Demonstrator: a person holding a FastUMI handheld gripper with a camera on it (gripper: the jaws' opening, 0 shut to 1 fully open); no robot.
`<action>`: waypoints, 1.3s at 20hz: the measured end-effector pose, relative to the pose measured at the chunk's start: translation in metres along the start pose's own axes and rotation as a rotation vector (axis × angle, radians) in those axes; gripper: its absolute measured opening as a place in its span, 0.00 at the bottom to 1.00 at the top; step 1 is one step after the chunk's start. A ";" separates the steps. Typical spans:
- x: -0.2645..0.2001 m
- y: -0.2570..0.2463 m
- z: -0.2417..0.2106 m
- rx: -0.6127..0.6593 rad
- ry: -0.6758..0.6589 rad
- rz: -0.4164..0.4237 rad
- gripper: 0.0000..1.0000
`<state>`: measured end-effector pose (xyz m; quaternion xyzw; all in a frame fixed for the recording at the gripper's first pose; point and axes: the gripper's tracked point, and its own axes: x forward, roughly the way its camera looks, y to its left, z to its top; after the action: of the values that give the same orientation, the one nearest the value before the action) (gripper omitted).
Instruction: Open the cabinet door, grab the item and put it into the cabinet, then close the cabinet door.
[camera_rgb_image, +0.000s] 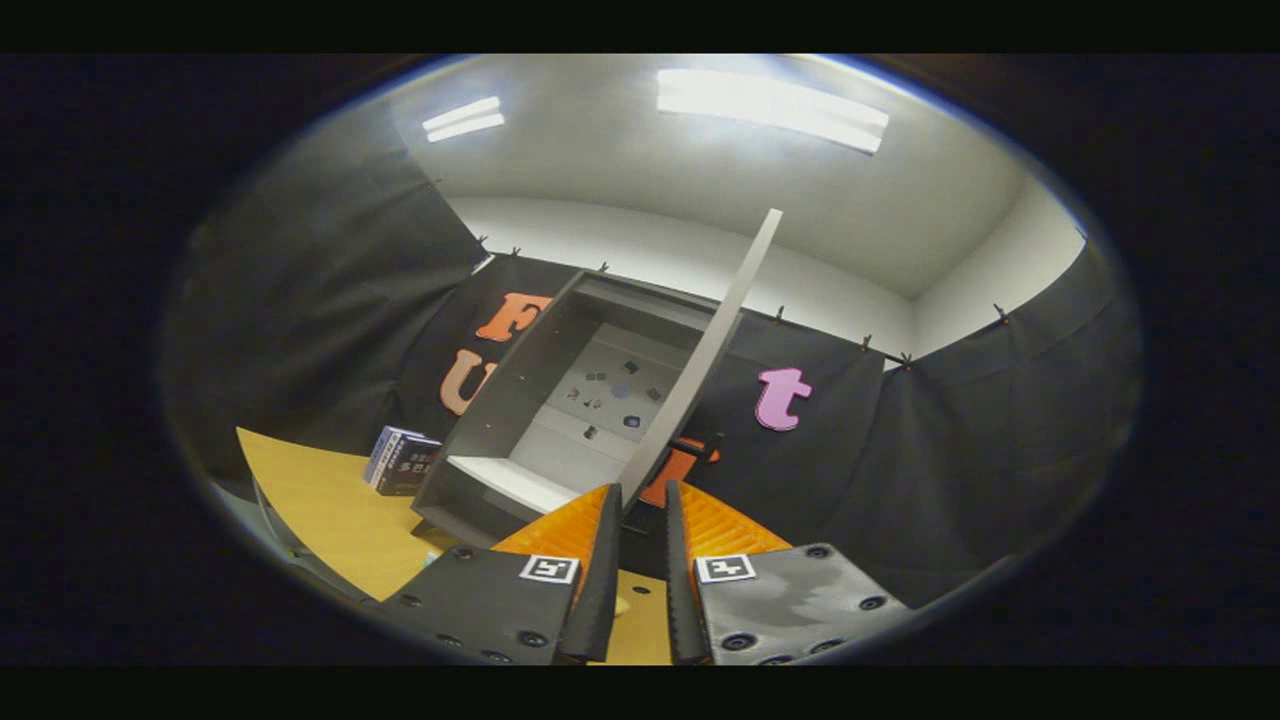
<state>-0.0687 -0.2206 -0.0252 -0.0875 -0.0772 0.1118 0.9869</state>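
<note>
A grey cabinet (500, 400) stands on the wooden table (320, 500), tilted in my view, with its inside and a white shelf (510, 480) showing. Its door (715, 330) is swung wide and I see it edge-on, a pale strip running up from my fingers. The door's lower end sits between my fingertips. My gripper (641, 490) is closed to a narrow gap with both fingers against that door edge. A dark blue box (400, 462) lies on the table just left of the cabinet, beyond my left finger.
Black cloth walls the booth behind and beside the cabinet. An orange piece (680, 465) shows behind the door's foot. The table's bare top stretches left of the cabinet to a rounded edge.
</note>
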 end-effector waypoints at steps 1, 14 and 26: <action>0.003 0.013 0.012 -0.020 -0.024 0.008 0.29; 0.151 0.250 -0.063 0.221 0.233 0.021 0.35; 0.131 0.353 -0.378 0.440 0.948 -0.264 0.92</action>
<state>0.0494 0.0900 -0.4426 0.0911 0.3915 -0.0515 0.9142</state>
